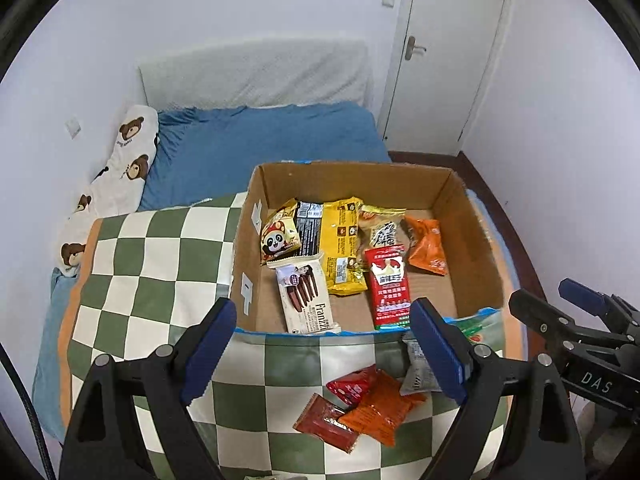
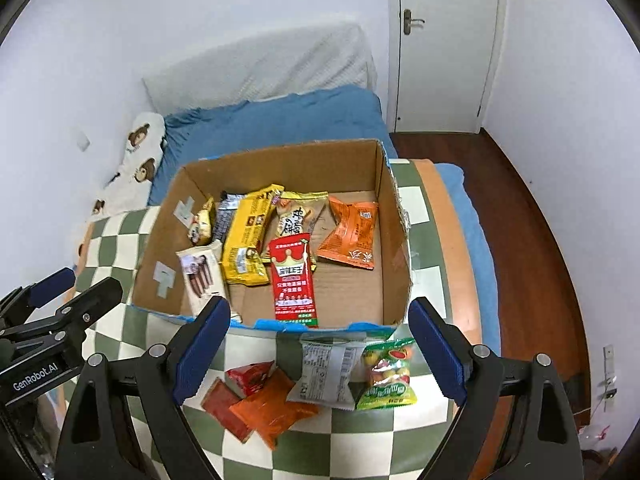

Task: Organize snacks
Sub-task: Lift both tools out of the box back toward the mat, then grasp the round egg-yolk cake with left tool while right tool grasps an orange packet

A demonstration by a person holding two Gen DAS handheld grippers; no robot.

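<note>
An open cardboard box [image 1: 472, 220] [image 2: 392, 200] sits on the checkered blanket [image 1: 152, 256] [image 2: 376, 444] and holds several snack packs, among them a red pack [image 1: 390, 286] [image 2: 294, 278] and a yellow pack [image 1: 342, 246] [image 2: 244, 240]. In front of the box lie loose snacks: an orange pack [image 1: 380, 410] [image 2: 274, 408], a dark red pack [image 1: 326, 422] [image 2: 224, 406], a small red pack [image 1: 352, 384] [image 2: 250, 376], a white pack [image 1: 418, 372] [image 2: 328, 372] and a green candy bag [image 2: 388, 376]. My left gripper [image 1: 324, 356] and right gripper [image 2: 320, 352] hover open above them, both empty.
The bed has a blue sheet [image 1: 260, 144] [image 2: 280, 120], a bear-print pillow [image 1: 120, 168] along the left wall and a white headboard cushion [image 1: 256, 72]. A white door [image 1: 444, 52] [image 2: 444, 40] and a wooden floor [image 2: 532, 240] lie to the right.
</note>
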